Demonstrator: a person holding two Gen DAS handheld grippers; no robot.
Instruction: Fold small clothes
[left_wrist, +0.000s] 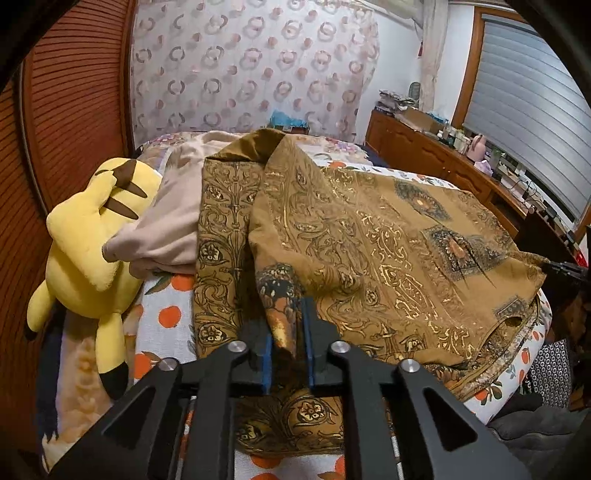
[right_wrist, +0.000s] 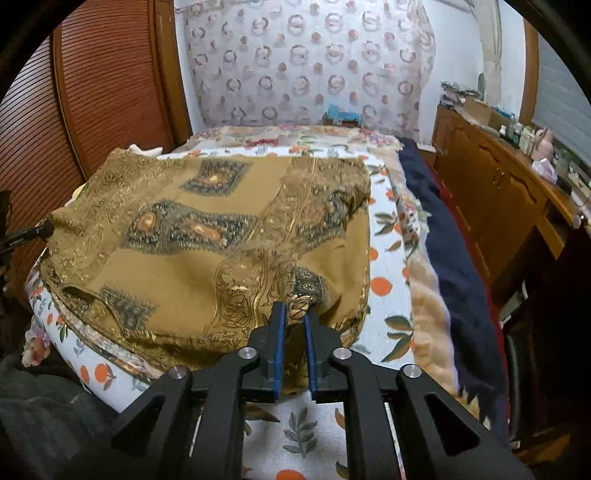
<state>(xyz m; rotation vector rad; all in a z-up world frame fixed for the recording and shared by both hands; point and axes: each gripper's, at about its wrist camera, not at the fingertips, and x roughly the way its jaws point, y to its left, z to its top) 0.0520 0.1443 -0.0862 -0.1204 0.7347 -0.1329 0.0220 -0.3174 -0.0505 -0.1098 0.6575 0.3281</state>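
Brown patterned cloth, the garment lies spread over the orange-print bedsheet, its near hem overhanging the sheet's front edge. Beside it, a yellow plush toy could catch a swung fold. The left gripper and right gripper each loosely pinch a hem bunch; fabric may slip free.

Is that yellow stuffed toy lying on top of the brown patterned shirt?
No. The yellow stuffed toy lies off to the left of the brown patterned shirt, against a beige garment, not on the shirt.
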